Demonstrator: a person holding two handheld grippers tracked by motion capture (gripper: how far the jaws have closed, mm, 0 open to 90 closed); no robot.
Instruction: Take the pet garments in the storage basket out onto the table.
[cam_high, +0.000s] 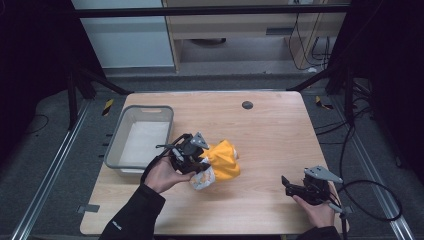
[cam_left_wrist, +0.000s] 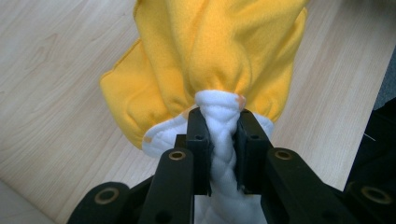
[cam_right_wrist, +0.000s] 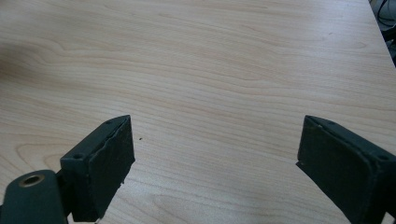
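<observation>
The yellow cloth (cam_left_wrist: 205, 51) was a soft, fleecy piece in a warm yolk colour, gathered into deep folds and backed by a white quilted lining (cam_left_wrist: 219, 116) that showed along its lower edge. In the left gripper view that white lining was bunched into a thick, stitched roll, and the left claw (cam_left_wrist: 219, 140) pinched it firmly between its two black jaws, the yellow fabric puckering just above the grip and fanning out beyond it. In the high view the cloth (cam_high: 223, 159) sat in a crumpled heap near the middle of the table (cam_high: 270, 130), a little toward the person's side, with a pale patch of lining turned out at its near edge; whether all of it rested on the wood could not be told. The left claw (cam_high: 192, 155) lay against the heap's left side, the person's left hand (cam_high: 162, 174) behind it in a dark sleeve. Just to the left of that hand stood a grey bin (cam_high: 140, 142) with a pale bottom, near the table's left edge. Well apart, near the front right corner, the right claw (cam_high: 295, 187) was held in the person's right hand (cam_high: 317, 210); in the right gripper view its jaws stood spread wide over bare wood (cam_right_wrist: 219, 70), holding nothing.
</observation>
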